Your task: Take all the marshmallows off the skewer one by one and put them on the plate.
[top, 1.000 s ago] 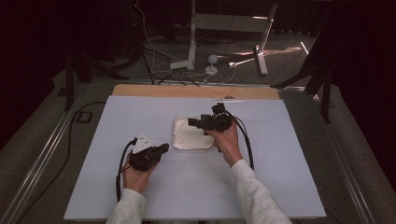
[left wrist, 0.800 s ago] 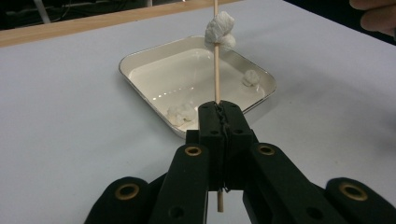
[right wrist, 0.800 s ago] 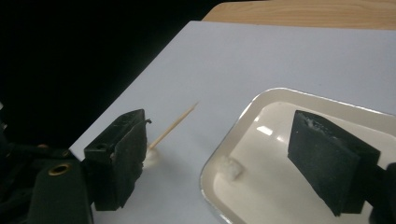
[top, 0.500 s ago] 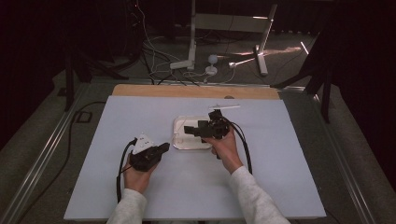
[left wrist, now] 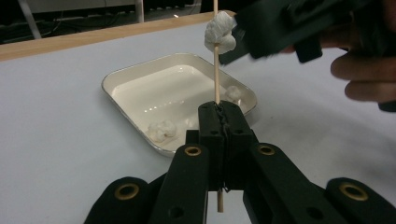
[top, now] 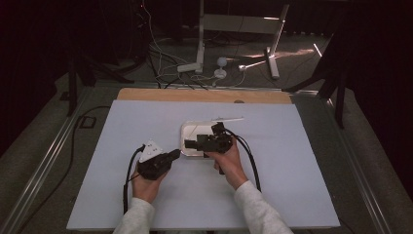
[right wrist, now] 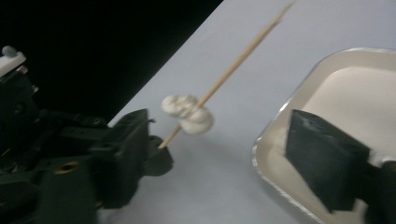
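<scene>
High view: counter (top: 122,195) with pale blue cover, person's two hands come in from the bottom
left gripper (top: 176,155): left of the tray, jaws pointing right toward its near left corner
right gripper (top: 187,144): held over the white tray (top: 192,127), jaws pointing left; state cannot be told here
skewer: too thin to make out here

Left gripper view: own jaws closed on the wooden skewer (left wrist: 216,56), which stands upright between them, lower end poking out below
marshmallow (left wrist: 220,31): threaded on the skewer, well above the jaws
right gripper (left wrist: 231,58): black, blurred, at upper right, just beside the marshmallow; contact cannot be told
tray (left wrist: 122,76): behind the skewer on the counter (left wrist: 56,130), a few white marshmallow pieces (left wrist: 161,129) inside at its near and right edges

Right gripper view: left gripper (right wrist: 156,149) at lower left, clamped on the skewer (right wrist: 243,55) base
skewer: tilts up to the right, tip blurred
marshmallow (right wrist: 188,113): on the skewer, just above the left jaws, over the counter (right wrist: 224,186)
own jaws: one black pad shows at lower right over the tray (right wrist: 280,121) rim, nothing against it; open or closed cannot be told
</scene>
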A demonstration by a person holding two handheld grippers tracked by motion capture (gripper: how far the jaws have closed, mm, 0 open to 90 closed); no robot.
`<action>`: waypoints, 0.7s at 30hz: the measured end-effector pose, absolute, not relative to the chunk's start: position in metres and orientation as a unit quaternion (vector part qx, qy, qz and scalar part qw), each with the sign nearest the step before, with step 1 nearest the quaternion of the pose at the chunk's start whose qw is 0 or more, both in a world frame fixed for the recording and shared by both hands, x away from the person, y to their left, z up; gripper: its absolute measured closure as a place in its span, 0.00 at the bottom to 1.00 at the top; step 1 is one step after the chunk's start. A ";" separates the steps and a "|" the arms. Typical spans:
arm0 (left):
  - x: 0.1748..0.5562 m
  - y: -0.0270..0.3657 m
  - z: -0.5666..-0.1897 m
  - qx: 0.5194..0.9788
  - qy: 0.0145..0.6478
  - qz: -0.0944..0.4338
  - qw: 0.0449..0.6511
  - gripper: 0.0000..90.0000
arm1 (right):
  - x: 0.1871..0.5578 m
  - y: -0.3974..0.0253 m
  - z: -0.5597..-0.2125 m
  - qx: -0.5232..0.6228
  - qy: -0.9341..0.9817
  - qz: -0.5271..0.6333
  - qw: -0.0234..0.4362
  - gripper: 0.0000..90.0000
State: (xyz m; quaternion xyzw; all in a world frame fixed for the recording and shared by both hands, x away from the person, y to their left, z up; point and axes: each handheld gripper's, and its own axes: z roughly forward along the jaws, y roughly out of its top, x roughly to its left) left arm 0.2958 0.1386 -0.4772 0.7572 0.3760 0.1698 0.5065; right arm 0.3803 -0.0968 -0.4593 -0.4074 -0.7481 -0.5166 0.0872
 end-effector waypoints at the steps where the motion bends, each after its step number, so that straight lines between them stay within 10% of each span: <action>1: 0.296 0.138 -0.477 0.757 0.376 0.170 0.507 1.00 | 0.380 -0.095 -0.460 -0.405 -0.748 -0.517 0.091 0.30; 16: 0.295 0.134 -0.479 0.756 0.370 0.161 0.515 1.00 | 0.372 -0.083 -0.466 -0.414 -0.716 -0.544 0.143 0.81; 21: 0.294 0.135 -0.478 0.743 0.374 0.163 0.530 1.00 | 0.369 -0.082 -0.465 -0.410 -0.709 -0.552 0.155 0.82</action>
